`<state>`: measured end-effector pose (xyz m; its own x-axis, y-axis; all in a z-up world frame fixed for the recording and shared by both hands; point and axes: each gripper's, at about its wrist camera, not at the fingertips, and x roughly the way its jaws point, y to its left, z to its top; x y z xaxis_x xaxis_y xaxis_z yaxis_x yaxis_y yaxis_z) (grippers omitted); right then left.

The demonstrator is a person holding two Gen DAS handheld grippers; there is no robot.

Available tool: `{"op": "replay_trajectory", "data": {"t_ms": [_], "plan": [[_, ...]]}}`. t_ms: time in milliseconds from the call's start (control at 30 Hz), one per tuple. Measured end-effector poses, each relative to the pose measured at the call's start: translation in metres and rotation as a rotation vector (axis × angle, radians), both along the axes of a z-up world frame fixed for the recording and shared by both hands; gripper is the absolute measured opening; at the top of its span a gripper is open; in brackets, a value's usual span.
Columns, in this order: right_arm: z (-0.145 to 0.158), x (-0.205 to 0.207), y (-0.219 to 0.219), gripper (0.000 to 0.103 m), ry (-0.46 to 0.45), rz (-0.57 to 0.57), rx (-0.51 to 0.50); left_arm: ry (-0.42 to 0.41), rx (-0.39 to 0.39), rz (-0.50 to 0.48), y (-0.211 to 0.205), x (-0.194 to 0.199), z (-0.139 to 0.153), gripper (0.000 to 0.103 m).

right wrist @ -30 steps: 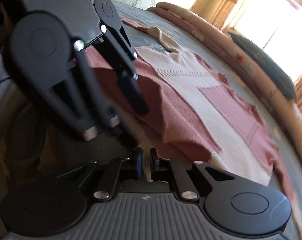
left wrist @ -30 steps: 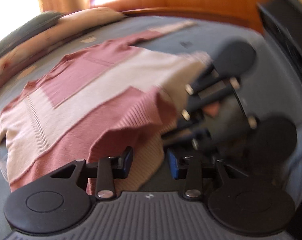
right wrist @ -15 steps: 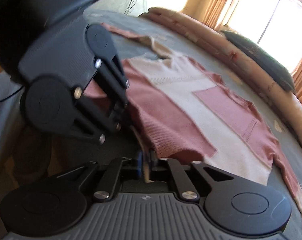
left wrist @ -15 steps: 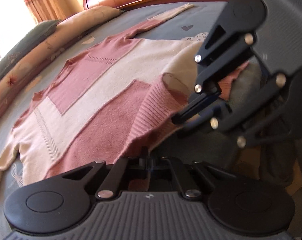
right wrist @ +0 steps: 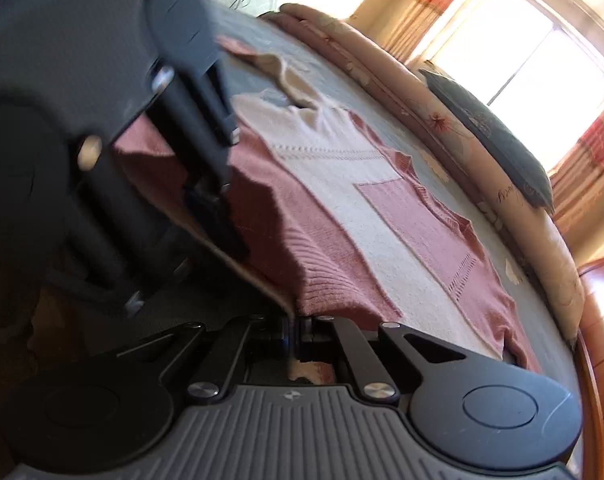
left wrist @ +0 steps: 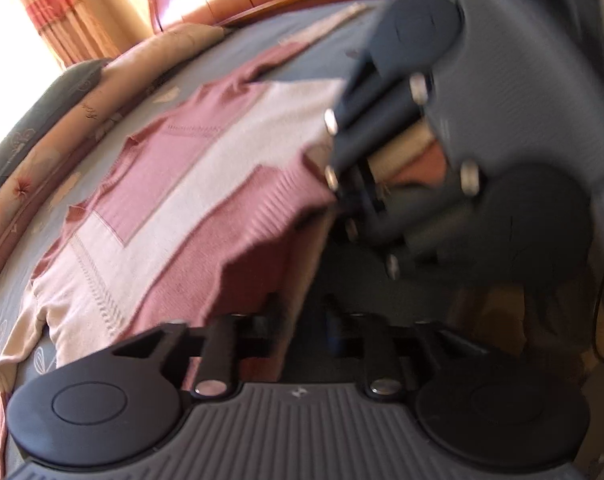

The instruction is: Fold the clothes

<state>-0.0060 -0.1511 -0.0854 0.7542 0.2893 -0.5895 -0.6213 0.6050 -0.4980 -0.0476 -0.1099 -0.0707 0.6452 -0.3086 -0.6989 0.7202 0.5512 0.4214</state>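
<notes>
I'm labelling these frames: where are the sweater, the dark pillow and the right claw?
sweater (right wrist: 342, 216): right wrist view, cream centre panel.
dark pillow (right wrist: 490, 136): right wrist view, its top face.
right claw (right wrist: 294, 334): right wrist view, between fingertips.

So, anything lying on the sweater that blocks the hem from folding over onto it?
Nothing visible. The right gripper pinches the raised hem; the sweater ahead lies bare on the bed, with the pillows beyond its far edge.
</notes>
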Motion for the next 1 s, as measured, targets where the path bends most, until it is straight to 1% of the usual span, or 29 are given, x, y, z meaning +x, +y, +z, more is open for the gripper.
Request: {"op": "replay_trajectory", "data": {"t_ms": [33,100,133,167,200,233,333,433,467,500,533,567,633,667,700,767,833,867,900,933,967,1000], "plan": [[0.003,0.000,-0.003,0.003,-0.001,-0.007,0.017,-0.006,0.007,0.002,0.000,0.000,0.000,0.033],[0.002,0.003,-0.005,0.003,0.004,-0.016,0.023,0.006,0.018,0.031,0.000,0.004,0.001,0.021],[-0.003,0.004,-0.003,0.003,0.012,-0.017,0.002,-0.004,0.033,0.050,-0.001,0.007,0.001,0.007],[-0.008,0.005,-0.002,0.003,0.020,-0.018,-0.017,-0.013,0.041,0.058,-0.001,0.008,0.002,0.004],[-0.012,0.004,-0.002,0.003,0.021,-0.020,-0.025,-0.020,0.046,0.063,0.000,0.009,0.004,0.003],[-0.012,0.004,-0.002,0.003,0.025,-0.022,-0.024,-0.027,0.052,0.067,0.000,0.009,0.005,0.000],[0.005,0.002,-0.005,0.003,-0.020,-0.038,-0.005,-0.083,0.060,0.046,0.003,0.005,0.022,0.000],[0.045,-0.002,-0.013,0.002,-0.068,-0.050,0.048,-0.151,0.031,0.022,0.008,-0.009,0.057,0.000],[0.059,-0.006,-0.017,0.003,-0.068,-0.050,0.078,-0.145,0.014,0.018,0.011,-0.013,0.066,0.000],[0.065,-0.009,-0.021,0.003,-0.051,-0.045,0.096,-0.116,0.011,0.012,0.012,-0.015,0.068,0.000],[0.070,-0.012,-0.025,0.003,-0.029,-0.041,0.113,-0.083,0.030,0.001,0.012,-0.015,0.063,0.000],[0.065,-0.011,-0.027,0.003,0.026,-0.035,0.115,-0.043,0.063,-0.009,0.011,-0.014,0.053,0.000],[0.040,-0.007,-0.026,0.003,0.144,-0.024,0.077,0.039,0.099,-0.021,0.009,-0.012,0.033,0.000],[0.029,-0.005,-0.026,0.003,0.184,-0.030,0.067,0.062,0.106,-0.022,0.008,-0.013,0.026,0.000],[0.020,-0.004,-0.026,0.003,0.220,-0.035,0.061,0.068,0.110,-0.026,0.007,-0.016,0.024,0.000],[0.021,-0.010,-0.030,0.003,0.238,-0.034,0.091,0.066,0.101,-0.036,0.009,-0.021,0.024,0.000],[0.027,-0.017,-0.032,0.003,0.224,-0.037,0.106,0.110,0.092,-0.018,0.014,-0.015,0.022,0.000],[0.022,-0.016,-0.031,0.004,0.253,-0.034,0.093,0.119,0.100,-0.018,0.014,-0.014,0.021,0.001],[0.014,-0.016,-0.027,0.005,0.282,-0.030,0.054,0.120,0.104,-0.029,0.015,-0.016,0.022,0.003],[0.009,-0.018,-0.025,0.009,0.280,-0.028,0.023,0.121,0.105,-0.041,0.016,-0.019,0.023,0.008],[0.009,-0.022,-0.026,0.011,0.272,-0.020,0.027,0.144,0.090,-0.060,0.020,-0.022,0.027,0.010],[0.013,-0.024,-0.030,0.013,0.308,-0.008,0.055,0.172,0.069,-0.081,0.026,-0.026,0.031,0.012]]}}
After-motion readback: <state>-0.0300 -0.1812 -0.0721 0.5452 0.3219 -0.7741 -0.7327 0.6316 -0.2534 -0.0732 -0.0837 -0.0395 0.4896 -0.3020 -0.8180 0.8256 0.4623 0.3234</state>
